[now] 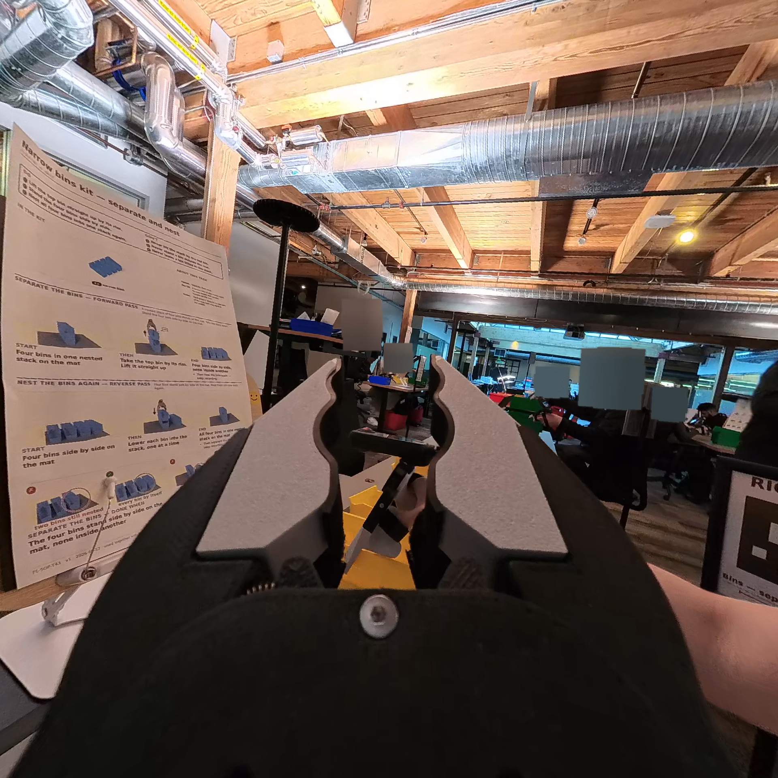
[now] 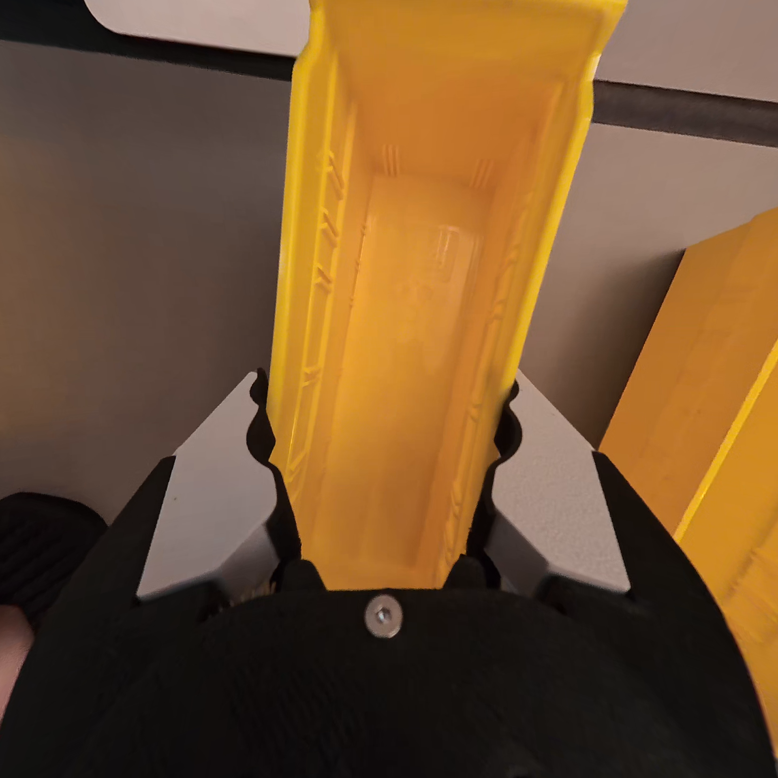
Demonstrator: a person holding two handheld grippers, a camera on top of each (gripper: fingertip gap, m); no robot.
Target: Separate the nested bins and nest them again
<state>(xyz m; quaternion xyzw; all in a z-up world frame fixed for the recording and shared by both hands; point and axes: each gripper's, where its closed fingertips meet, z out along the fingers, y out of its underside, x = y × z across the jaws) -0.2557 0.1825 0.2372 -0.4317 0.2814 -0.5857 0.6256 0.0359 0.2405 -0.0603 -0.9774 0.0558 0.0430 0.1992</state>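
Observation:
In the right wrist view my right gripper is shut on a long narrow yellow bin. Its two pads press on the bin's outer long sides near the near end, and I look down into the bin's open inside. The bin is above a grey mat. In the left wrist view my left gripper is open and empty. It is tilted up towards the room and ceiling. Low between its fingers I see yellow bins and part of the other gripper's black body.
Another yellow bin stands to the right of the held one. A white stand base lies beyond the mat's dark edge. An instruction sheet stands at the left, a marker sign at the right. A forearm is at the lower right.

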